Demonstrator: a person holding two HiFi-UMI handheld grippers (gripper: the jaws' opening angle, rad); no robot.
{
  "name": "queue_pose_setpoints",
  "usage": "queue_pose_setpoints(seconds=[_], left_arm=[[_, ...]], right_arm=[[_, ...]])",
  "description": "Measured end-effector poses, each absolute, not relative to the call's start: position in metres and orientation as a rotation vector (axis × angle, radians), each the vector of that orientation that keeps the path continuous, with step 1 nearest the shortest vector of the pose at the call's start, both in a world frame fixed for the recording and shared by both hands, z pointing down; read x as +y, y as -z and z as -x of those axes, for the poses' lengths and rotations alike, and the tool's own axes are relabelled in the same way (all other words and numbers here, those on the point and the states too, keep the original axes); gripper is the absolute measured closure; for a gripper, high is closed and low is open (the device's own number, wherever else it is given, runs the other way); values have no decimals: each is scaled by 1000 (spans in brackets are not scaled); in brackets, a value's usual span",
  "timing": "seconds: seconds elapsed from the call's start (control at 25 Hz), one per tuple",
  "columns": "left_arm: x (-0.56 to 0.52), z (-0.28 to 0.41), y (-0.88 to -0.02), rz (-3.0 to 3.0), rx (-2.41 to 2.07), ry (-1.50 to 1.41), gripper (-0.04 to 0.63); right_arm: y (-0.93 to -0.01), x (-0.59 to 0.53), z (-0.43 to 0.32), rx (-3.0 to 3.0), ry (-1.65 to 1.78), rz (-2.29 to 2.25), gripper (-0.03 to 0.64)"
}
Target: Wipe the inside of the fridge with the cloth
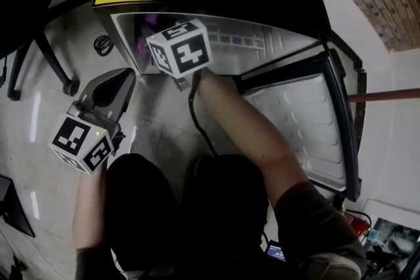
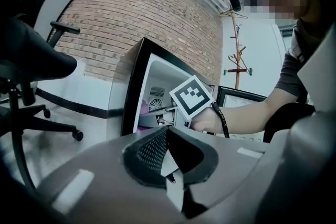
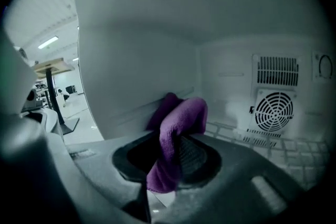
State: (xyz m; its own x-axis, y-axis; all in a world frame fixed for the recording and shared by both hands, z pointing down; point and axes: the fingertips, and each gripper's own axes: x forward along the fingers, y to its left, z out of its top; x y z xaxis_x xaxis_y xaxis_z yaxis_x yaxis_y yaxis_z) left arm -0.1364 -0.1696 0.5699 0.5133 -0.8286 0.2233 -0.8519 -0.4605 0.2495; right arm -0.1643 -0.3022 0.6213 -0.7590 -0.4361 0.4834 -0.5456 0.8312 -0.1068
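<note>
Grey floor [image 1: 164, 121], brick wall [image 2: 131, 13]; small white-lined fridge [image 1: 275, 42] stands open. Your right tongs [image 3: 169, 160] grip the purple terry cloth [image 3: 178, 123] inside it, long axis along the tongs. The side wall at 10 o'clock looks nearest. Your left tongs [image 2: 169, 162]: closed, empty, outside.

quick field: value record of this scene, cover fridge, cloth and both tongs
fridge: small, standing on the floor, pale inside
fridge door: open, on the person's right
cloth: purple, inside the fridge, close to its side wall; contact cannot be told
right tongs: reaching into the fridge, shut on the cloth
left tongs: outside the fridge, over the floor, shut, nothing between them
fan grille: round, on the fridge's back wall
</note>
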Motion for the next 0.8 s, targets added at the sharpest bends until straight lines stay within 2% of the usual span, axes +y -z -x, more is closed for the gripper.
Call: queue_pose_setpoints(seconds=[0.2,0.44,0.8], left_arm=[[-175,123,-572,-2448,-1347,-111,578],[-193,106,-571,-2484,-1310,-112,578],[-215,76,-585,-2519,-1239,-68,578]], right_arm=[[-625,-316,142,-2482,-305,-796,541],[-633,-339,80,-2396,-464,-958,538],[-634,-361,-22,-2224,-520,-1225,538]])
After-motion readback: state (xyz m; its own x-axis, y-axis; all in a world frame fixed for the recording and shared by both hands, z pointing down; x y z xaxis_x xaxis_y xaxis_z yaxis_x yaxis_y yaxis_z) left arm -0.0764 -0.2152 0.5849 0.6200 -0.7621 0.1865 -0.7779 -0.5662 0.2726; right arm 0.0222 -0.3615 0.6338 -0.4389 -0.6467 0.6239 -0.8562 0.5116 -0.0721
